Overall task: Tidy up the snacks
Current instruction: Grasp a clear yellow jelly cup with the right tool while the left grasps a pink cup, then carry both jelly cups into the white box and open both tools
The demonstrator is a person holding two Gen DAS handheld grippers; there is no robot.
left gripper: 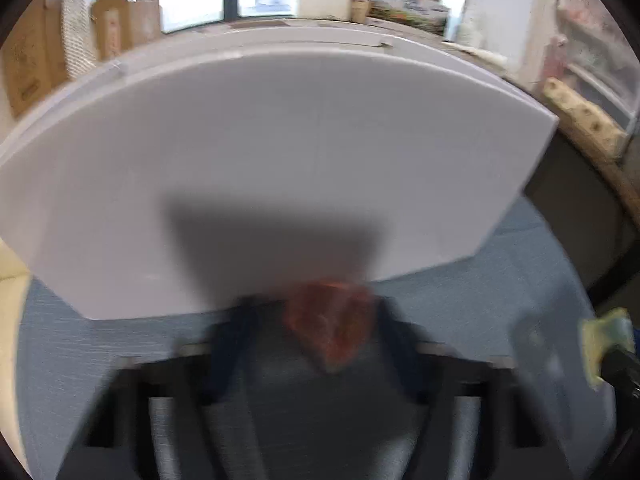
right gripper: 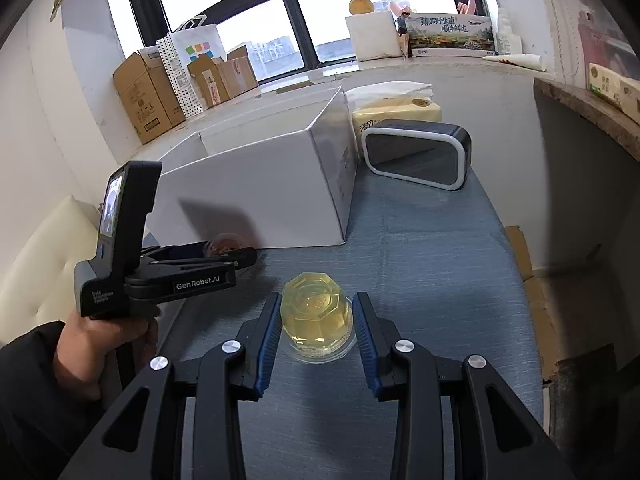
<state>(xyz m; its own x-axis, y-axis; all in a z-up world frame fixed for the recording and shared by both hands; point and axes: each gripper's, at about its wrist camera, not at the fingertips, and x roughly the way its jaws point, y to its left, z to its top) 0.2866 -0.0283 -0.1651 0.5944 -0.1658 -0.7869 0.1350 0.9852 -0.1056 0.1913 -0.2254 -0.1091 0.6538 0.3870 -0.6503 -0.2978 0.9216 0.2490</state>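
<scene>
Two jelly cups gripped beside the white box

The yellow jelly cup (right gripper: pixel 316 320) sits clamped in the right gripper (right gripper: pixel 316 334) jaws over the tabletop (right gripper: pixel 432 264); the left gripper (left gripper: pixel 320 332) jaws clench a red jelly cup (left gripper: pixel 330 322) against the white box (right gripper: pixel 256 196).

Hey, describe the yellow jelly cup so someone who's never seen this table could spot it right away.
Start at the big white box on the blue-grey tablecloth. In front of it, nearer the camera, the right tongs clamp a small clear cup of pale yellow jelly with a faceted top. The other jelly cup, in the left tongs against the box, is reddish-orange.
</scene>
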